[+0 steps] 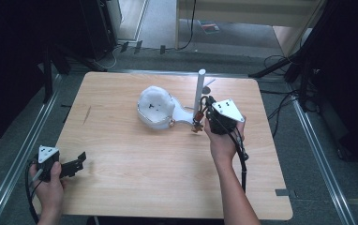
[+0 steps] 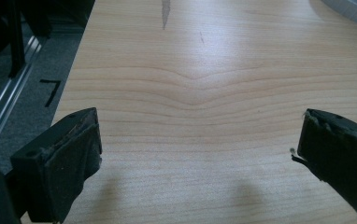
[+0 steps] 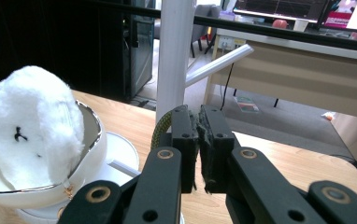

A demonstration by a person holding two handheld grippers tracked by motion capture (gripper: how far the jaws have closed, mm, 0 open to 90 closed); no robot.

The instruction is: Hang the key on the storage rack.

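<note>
A white stand rises from the middle of the wooden table [image 1: 135,159], with an upright pole [image 1: 199,89] and a side arm [image 3: 218,63]. Beside its flat base [image 1: 182,116] sits a white bowl [image 3: 50,191] with a silvery rim, holding a white fluffy ball [image 1: 154,107]. My right gripper [image 1: 206,104] is at the foot of the pole [image 3: 174,51]. Its jaws are pressed together on a braided yellow-green cord [image 3: 160,129], and a small brown piece [image 1: 197,125] hangs below it. My left gripper [image 1: 76,163] rests near the table's front left corner, open, with bare wood between its jaws [image 2: 200,154].
Metal rails [image 1: 25,145] run along both sides of the table over grey floor. Black stand legs and cables [image 1: 285,70] lie behind the far right corner. A desk [image 3: 307,79] stands beyond the far edge.
</note>
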